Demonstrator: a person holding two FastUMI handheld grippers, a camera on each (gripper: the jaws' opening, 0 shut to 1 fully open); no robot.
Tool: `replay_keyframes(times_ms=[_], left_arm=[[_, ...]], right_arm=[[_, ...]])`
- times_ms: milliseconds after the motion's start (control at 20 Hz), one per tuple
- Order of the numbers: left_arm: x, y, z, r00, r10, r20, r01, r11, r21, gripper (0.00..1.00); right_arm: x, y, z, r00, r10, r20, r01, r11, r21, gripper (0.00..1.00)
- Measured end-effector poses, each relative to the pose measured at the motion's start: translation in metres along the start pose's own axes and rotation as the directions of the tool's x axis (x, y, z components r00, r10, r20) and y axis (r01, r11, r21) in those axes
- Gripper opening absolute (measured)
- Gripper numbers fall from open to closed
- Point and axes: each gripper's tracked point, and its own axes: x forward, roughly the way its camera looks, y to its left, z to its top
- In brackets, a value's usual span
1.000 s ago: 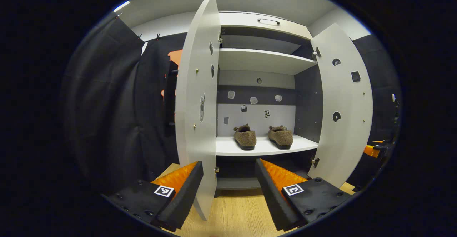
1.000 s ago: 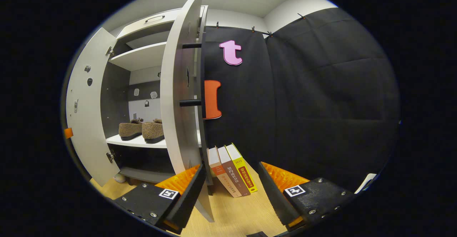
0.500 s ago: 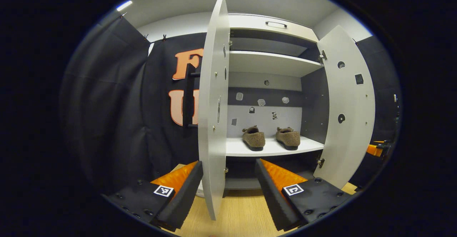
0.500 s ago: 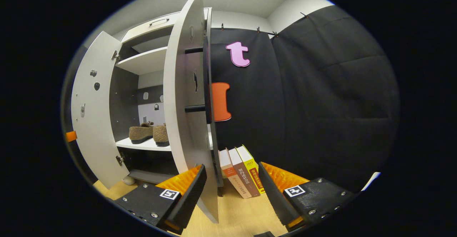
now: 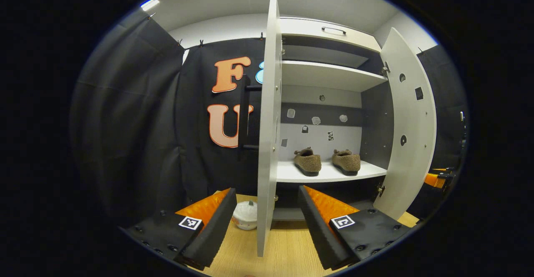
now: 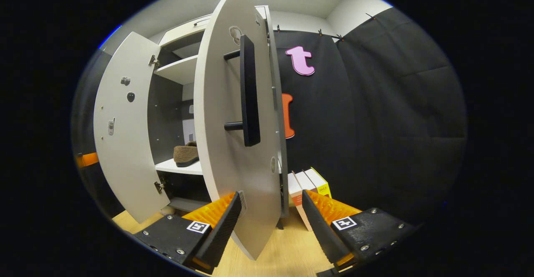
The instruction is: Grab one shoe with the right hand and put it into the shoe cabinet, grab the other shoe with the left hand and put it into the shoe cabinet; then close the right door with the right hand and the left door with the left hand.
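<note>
On the lower white shelf (image 5: 329, 173) of the shoe cabinet (image 5: 329, 33), two brown fuzzy shoes (image 5: 308, 161) side by side, both doors ajar, left gripper (image 5: 267, 216) and right gripper (image 6: 271, 218) both spread wide, each astride a door's (image 6: 233, 114) lower edge.

Two brown fuzzy slippers (image 5: 308, 163) (image 5: 346, 162) sit side by side on the white two-door shoe cabinet's (image 5: 329, 74) lower shelf, both doors (image 5: 267, 135) (image 5: 411, 122) open.
</note>
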Motion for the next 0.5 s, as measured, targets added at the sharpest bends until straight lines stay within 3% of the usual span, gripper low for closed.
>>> replay_keyframes(times_ms=[500], left_arm=[[0.000,0.035,-0.002,0.999,0.044,-0.006,-0.044,0.999,0.002,0.96]], right_arm=[[0.031,0.052,-0.003,0.997,0.081,-0.013,-0.081,0.997,0.019,0.91]])
